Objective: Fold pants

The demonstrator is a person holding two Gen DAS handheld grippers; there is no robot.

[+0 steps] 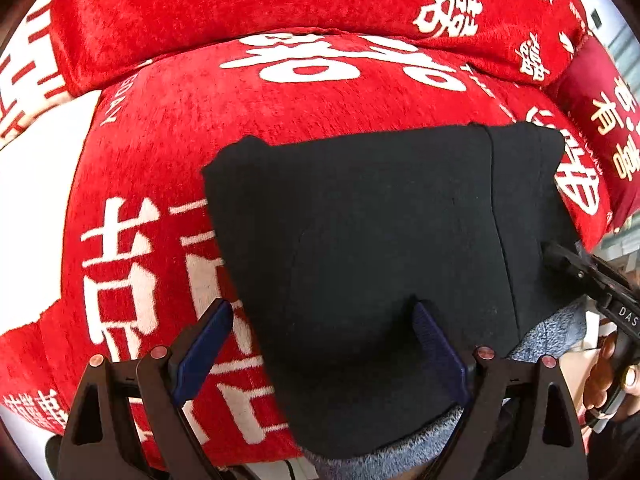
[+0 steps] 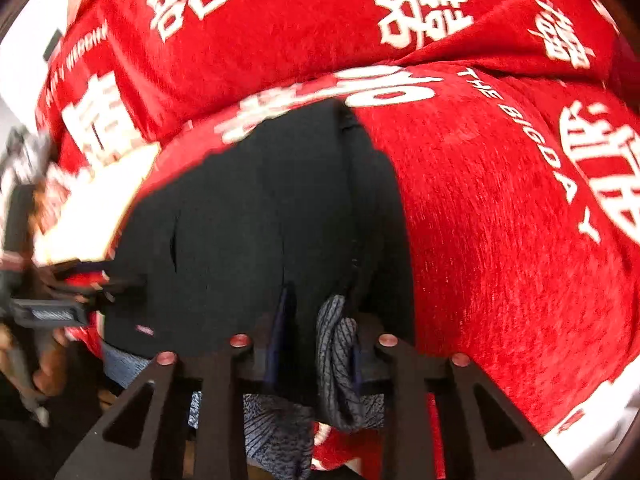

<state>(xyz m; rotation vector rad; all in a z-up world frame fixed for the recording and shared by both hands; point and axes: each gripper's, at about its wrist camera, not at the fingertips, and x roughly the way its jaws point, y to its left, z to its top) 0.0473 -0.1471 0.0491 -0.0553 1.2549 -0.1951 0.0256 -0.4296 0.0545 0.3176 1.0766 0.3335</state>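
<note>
left gripper (image 1: 320,344): fingers spread wide over black pants (image 1: 380,240) | right gripper (image 2: 316,344): fingers pinch pants' near edge, grey lining bunched, seen only here | red sofa cover (image 1: 160,140)

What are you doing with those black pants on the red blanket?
A person is folding black pants that lie folded on a red cover with white characters. They hold a gripping tool in each hand. The left tool is wide open, with its fingers over the near edge of the pants. The right tool is closed, pinching a bunch of the pants' grey inner fabric at the near edge. Part of the fold is already done.
</note>
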